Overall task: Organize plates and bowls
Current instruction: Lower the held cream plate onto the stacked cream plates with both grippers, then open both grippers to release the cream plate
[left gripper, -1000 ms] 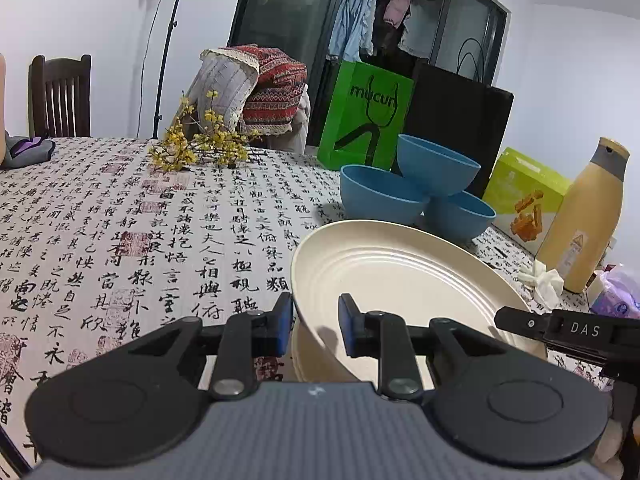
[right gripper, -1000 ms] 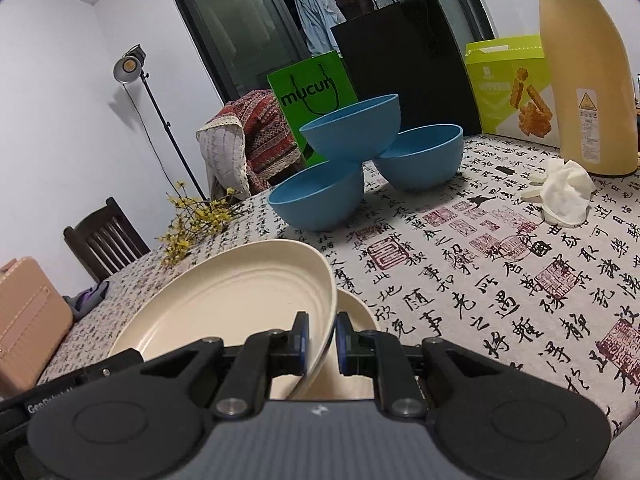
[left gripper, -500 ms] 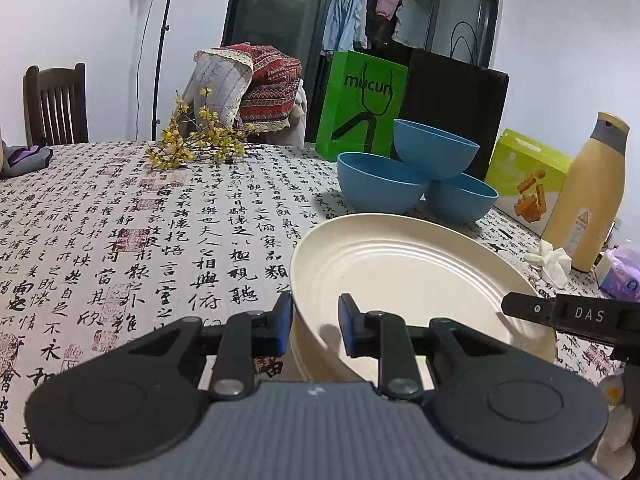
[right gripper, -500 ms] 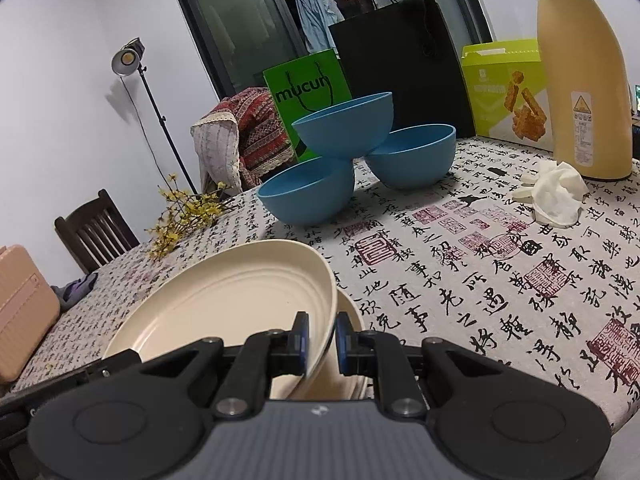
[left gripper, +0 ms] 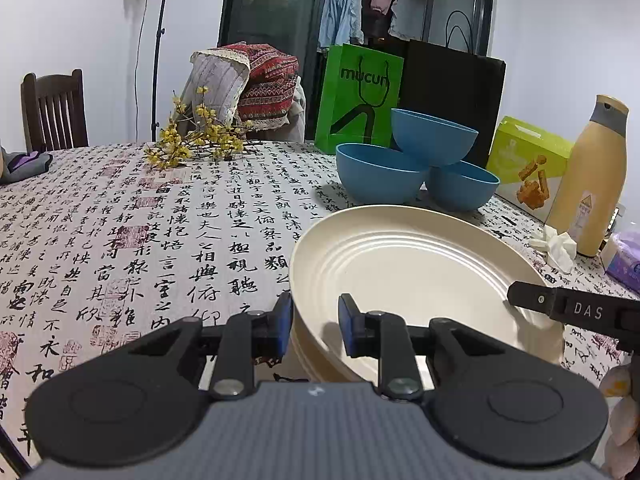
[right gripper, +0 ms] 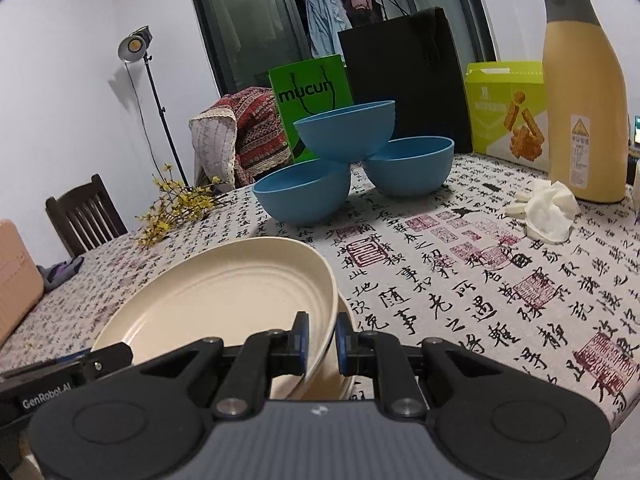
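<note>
A cream plate [left gripper: 408, 264] is held tilted over a stack of similar cream plates [right gripper: 346, 376] at the table's near edge. My left gripper [left gripper: 315, 320] is shut on the plate's left rim. On the opposite rim my right gripper [right gripper: 321, 334] is shut too. One finger of the right gripper [left gripper: 560, 308] shows at the plate's far side in the left wrist view. Further back, two blue bowls [left gripper: 380, 172] [left gripper: 462, 184] stand on the tablecloth, and a third blue bowl [left gripper: 434, 136] rests on top of them.
A tall yellow bottle [right gripper: 584, 100] and a crumpled white tissue [right gripper: 544, 212] sit to the right. Behind the bowls are a green box [right gripper: 508, 112], a green bag [left gripper: 360, 96] and a black bag [left gripper: 452, 96]. A yellow flower sprig [left gripper: 192, 144] lies at the back left.
Both wrists have rolled a little, so the table looks more level. The plate stays gripped at both rims in about the same place.
</note>
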Motion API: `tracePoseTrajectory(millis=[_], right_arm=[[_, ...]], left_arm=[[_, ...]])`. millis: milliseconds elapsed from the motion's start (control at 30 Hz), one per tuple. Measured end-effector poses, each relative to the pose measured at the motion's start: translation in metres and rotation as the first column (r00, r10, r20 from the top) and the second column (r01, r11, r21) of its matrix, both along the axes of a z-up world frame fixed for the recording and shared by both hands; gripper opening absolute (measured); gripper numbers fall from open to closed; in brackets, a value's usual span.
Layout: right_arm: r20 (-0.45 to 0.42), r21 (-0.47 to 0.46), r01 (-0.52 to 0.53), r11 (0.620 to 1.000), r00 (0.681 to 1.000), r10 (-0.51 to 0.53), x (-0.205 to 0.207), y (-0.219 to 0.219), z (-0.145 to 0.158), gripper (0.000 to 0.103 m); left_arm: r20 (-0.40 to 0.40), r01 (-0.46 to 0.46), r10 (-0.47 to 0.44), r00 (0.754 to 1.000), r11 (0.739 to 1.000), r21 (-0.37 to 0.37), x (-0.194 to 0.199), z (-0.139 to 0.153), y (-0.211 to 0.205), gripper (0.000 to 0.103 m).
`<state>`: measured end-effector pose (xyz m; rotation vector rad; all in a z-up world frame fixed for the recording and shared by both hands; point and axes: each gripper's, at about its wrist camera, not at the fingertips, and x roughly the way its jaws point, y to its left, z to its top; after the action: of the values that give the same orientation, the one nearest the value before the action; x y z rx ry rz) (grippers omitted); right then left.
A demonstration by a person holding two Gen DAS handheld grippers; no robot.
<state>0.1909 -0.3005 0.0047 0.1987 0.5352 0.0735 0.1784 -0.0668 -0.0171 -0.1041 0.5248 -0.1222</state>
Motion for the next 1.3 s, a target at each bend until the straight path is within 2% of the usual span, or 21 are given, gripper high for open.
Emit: tracePoseTrajectory(millis=[200,433,633,700,833,900,933,967,1033,1100,1167,1200,1300], right_arm=[[0.018,-0.071,-0.004,0.997,1.0,0.006,-0.003,0.007,-0.004,0.014],[0.036,-0.174,-0.017,0.985,0.999,0.024,-0.004,0.02,-0.006,0.017],[0.041,-0.17,-0.031,0.985,0.998,0.038,-0.002,0.019,-0.007,0.019],[0.048,-0.142,-0.047,0.989,0.997,0.054,-0.001,0.014,-0.006,0.022],[0.064,-0.116,-0.071,0.991,0.995,0.079,-0.002,0.011,-0.005,0.032],[0.085,-0.119,-0.07,0.99,0.993,0.08,-0.003,0.011,-0.003,0.045],[0.098,-0.123,-0.067,0.99,0.992,0.08,-0.005,0.01,-0.002,0.058],[0.108,-0.122,-0.071,0.99,0.991,0.084,-0.006,0.01,0.0,0.063],[0.13,-0.114,-0.076,0.991,0.987,0.091,-0.007,0.006,0.004,0.063],[0.146,-0.107,-0.067,0.992,0.986,0.082,-0.005,0.001,0.007,0.071],[0.158,-0.093,-0.058,0.994,0.985,0.072,-0.002,-0.006,0.008,0.085],[0.16,-0.085,-0.055,0.995,0.985,0.068,0.0,-0.01,0.007,0.087],[0.162,-0.054,-0.04,0.998,0.986,0.048,0.009,-0.022,0.005,0.096]], left_arm=[[-0.009,0.0,0.001,1.0,0.999,0.041,0.002,-0.007,-0.006,0.025],[-0.014,0.0,0.001,1.0,0.999,0.046,0.002,-0.013,-0.004,0.025],[0.02,0.018,-0.018,1.0,1.0,0.019,-0.002,-0.01,0.0,0.034],[0.04,0.024,-0.025,0.999,1.0,0.004,-0.004,-0.008,0.003,0.042],[0.088,0.037,-0.038,0.995,0.999,0.004,-0.009,-0.001,0.003,0.054],[0.111,0.042,-0.042,0.993,0.999,-0.002,-0.012,0.003,0.003,0.061],[0.12,0.045,-0.044,0.992,0.999,-0.006,-0.013,0.004,0.004,0.063],[0.132,0.049,-0.047,0.99,0.999,-0.011,-0.015,0.007,0.006,0.066],[0.153,0.051,-0.048,0.987,0.999,-0.018,-0.017,0.011,0.009,0.074],[0.172,0.048,-0.042,0.984,0.998,-0.031,-0.02,0.014,0.015,0.087],[0.185,0.039,-0.029,0.982,0.998,-0.051,-0.022,0.016,0.025,0.096],[0.189,0.027,-0.015,0.982,0.998,-0.063,-0.022,0.017,0.031,0.1],[0.197,-0.006,0.025,0.98,0.995,-0.097,-0.023,0.018,0.052,0.103]])
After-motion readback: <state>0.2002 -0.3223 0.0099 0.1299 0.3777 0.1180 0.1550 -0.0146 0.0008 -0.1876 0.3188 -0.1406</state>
